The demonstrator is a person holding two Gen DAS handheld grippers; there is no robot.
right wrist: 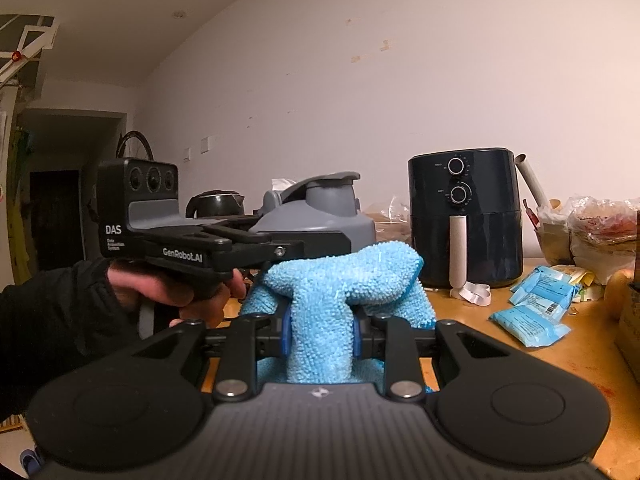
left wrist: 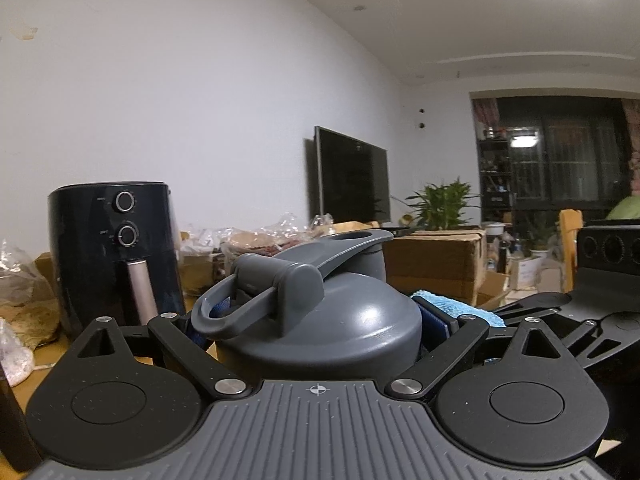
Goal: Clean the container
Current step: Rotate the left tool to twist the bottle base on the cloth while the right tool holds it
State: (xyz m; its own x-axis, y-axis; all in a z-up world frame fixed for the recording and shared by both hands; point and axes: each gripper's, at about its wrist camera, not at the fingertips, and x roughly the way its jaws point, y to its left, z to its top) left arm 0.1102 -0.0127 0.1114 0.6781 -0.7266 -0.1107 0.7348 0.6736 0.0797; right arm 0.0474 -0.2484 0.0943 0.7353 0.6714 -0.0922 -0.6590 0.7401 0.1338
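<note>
A grey container with a domed lid, an open flip cap and a carry loop fills the left wrist view, held between the blue-padded fingers of my left gripper, which is shut on it. The same container shows in the right wrist view, behind the left gripper and the hand holding it. My right gripper is shut on a bunched blue microfibre cloth, which stands up just in front of the container. The cloth's edge peeks out to the right of the container.
A black air fryer stands on the wooden table against the wall. Blue packets and plastic bags lie at the right. A kettle sits behind. Cardboard boxes, a plant and a television are further off.
</note>
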